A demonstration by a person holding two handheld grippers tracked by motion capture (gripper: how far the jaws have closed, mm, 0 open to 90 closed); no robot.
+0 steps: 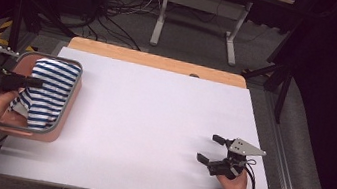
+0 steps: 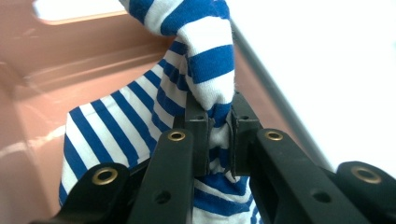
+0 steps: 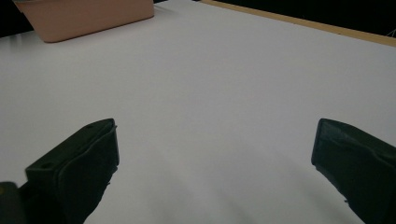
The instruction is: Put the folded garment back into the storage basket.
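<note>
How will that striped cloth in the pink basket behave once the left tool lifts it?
Likely floppy: the striped cloth bunches into a soft fold where the left tool pinches it. Probably light, so the rest should trail and drape. It may drag on the pink basket rim.

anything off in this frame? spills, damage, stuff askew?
Nothing stands out. The striped cloth sits bunched in the pink basket at the table's left edge, and the left gripper is shut on a fold of it. The right gripper rests open over the bare white sheet. No spills or damage visible.
</note>
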